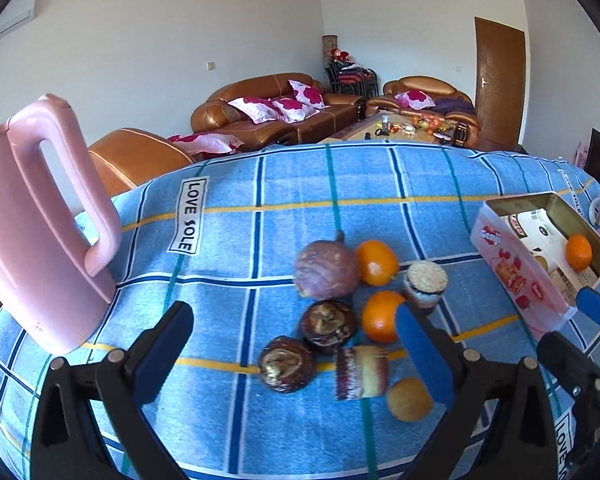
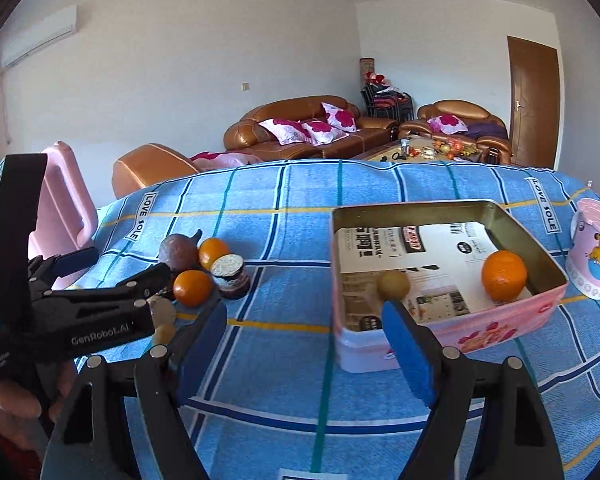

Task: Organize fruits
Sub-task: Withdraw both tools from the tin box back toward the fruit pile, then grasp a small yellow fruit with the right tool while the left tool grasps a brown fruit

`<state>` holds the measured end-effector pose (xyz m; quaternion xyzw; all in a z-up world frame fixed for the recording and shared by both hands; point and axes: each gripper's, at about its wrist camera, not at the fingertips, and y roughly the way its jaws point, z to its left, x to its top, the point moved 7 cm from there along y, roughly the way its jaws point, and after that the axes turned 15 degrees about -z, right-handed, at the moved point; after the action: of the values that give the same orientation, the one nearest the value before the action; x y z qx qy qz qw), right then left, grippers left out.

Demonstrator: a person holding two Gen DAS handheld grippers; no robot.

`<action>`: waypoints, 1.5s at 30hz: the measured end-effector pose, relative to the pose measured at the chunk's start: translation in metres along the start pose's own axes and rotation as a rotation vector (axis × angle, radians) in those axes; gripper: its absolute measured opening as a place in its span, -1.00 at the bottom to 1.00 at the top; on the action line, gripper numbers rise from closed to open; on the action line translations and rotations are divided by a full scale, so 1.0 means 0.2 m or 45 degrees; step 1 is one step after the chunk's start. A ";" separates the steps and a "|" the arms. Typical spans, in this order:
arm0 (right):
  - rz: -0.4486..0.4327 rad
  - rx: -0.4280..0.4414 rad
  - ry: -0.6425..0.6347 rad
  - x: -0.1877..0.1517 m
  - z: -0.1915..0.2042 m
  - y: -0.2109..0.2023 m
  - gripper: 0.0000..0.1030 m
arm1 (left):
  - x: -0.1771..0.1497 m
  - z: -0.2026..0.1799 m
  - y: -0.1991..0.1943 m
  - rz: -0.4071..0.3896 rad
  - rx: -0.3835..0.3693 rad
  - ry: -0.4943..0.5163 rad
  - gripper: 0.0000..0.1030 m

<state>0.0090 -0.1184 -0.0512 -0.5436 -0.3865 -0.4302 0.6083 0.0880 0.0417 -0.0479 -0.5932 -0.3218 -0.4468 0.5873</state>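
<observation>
Left hand-held gripper (image 1: 296, 344) (jaws spread) hovers over the fruit pile (image 1: 342, 316).

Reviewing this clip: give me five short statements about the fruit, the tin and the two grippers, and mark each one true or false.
1. The pink tin already holds an orange. True.
2. The tin also holds a small brownish-green fruit. True.
3. The left gripper is shut on an orange. False: its jaws are wide open over the fruit pile and hold nothing.
4. The right gripper is open and empty in front of the tin. True.
5. The pink kettle lies tipped over among the fruits. False: it stands upright on the blue checked cloth, apart from the pile, to its left.
</observation>
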 end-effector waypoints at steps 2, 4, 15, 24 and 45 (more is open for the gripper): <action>0.029 0.047 -0.020 -0.02 0.07 0.02 0.58 | -0.01 0.07 0.01 0.015 0.020 -0.011 1.00; 0.053 0.078 -0.057 -0.03 0.14 0.03 0.58 | -0.01 0.13 0.03 0.033 0.031 -0.026 1.00; 0.289 0.265 -0.163 -0.18 0.49 0.20 0.20 | -0.05 0.37 0.06 0.109 0.013 -0.049 1.00; 0.387 0.287 -0.127 -0.23 0.49 0.25 -0.32 | -0.07 0.33 0.05 0.126 -0.129 -0.020 0.99; 0.279 0.120 0.078 -0.11 0.21 0.28 -0.45 | -0.22 0.11 0.17 0.267 -0.184 0.054 0.60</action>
<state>0.0538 -0.0731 -0.0853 -0.5401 -0.3256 -0.3589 0.6880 0.1043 0.0665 -0.0988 -0.6548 -0.2126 -0.4175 0.5931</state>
